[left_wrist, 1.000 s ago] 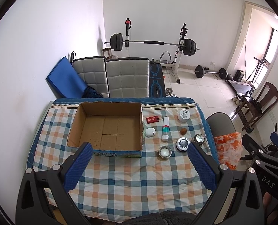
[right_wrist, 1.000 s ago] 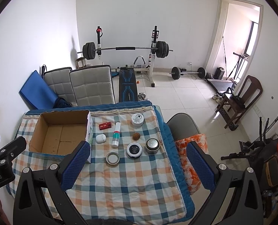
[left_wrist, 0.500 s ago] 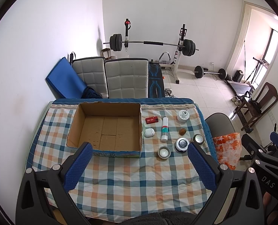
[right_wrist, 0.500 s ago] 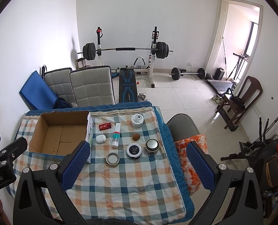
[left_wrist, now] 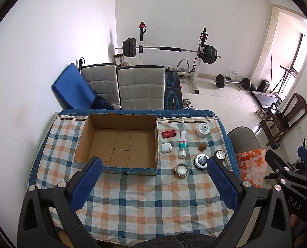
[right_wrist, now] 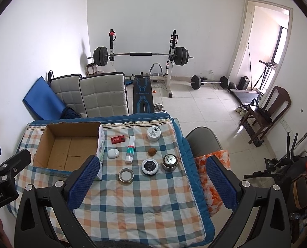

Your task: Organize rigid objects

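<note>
An open, empty cardboard box [left_wrist: 118,142] [right_wrist: 68,148] sits on the left of a checked tablecloth [left_wrist: 143,196]. To its right lie a red pack [left_wrist: 168,133], a white pebble-shaped case [left_wrist: 166,147], a white and green tube [left_wrist: 182,144], a white jar [left_wrist: 202,130], a brown nut [left_wrist: 202,146], a black-topped round tin [left_wrist: 201,160], a metal strainer cap [left_wrist: 220,155] and a silver ring lid [left_wrist: 182,169]. My left gripper [left_wrist: 153,184] and right gripper [right_wrist: 151,183] are both open and empty, held high above the table's near edge.
Two padded chairs [left_wrist: 141,88] and a blue mat [left_wrist: 72,88] stand behind the table. A grey chair with an orange cloth [right_wrist: 213,161] is at the table's right side. A barbell rack [right_wrist: 141,55] and a wooden chair [right_wrist: 267,111] stand further back.
Both views have shifted only slightly; the table objects and both grippers stay as they were.
</note>
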A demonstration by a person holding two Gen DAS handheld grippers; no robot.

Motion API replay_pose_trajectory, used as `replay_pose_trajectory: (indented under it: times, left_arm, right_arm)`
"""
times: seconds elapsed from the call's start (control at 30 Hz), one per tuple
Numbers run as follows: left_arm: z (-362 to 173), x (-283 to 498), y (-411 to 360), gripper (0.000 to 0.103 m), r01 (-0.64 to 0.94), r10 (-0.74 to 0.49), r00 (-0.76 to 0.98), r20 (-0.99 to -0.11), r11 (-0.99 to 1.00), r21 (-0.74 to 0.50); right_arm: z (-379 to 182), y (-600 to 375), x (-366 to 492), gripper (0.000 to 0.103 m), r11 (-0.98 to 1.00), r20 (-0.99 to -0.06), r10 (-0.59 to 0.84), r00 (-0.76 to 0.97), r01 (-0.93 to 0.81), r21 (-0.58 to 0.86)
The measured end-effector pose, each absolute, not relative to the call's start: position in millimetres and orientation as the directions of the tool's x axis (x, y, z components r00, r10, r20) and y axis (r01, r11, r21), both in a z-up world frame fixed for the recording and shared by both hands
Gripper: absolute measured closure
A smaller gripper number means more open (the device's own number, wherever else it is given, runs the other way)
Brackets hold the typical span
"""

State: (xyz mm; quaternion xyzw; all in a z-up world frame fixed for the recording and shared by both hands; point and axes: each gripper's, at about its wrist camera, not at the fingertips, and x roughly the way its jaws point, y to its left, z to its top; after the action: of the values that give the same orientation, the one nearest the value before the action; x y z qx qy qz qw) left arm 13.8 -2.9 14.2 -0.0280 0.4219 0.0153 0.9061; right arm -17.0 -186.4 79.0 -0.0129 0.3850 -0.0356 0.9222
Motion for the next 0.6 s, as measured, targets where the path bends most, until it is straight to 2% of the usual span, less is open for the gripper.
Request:
replay_pose_trajectory:
  times: [0.6]
  left_arm:
    - [15.4, 13.1, 2.5, 0.000, -0.057, 0.005, 0.648, -0.762, 0.997, -0.043]
  right_arm:
    - [81.1, -184.9, -14.1, 0.000, 0.997, -0.704, -0.072, 0.706, 0.047, -0.056]
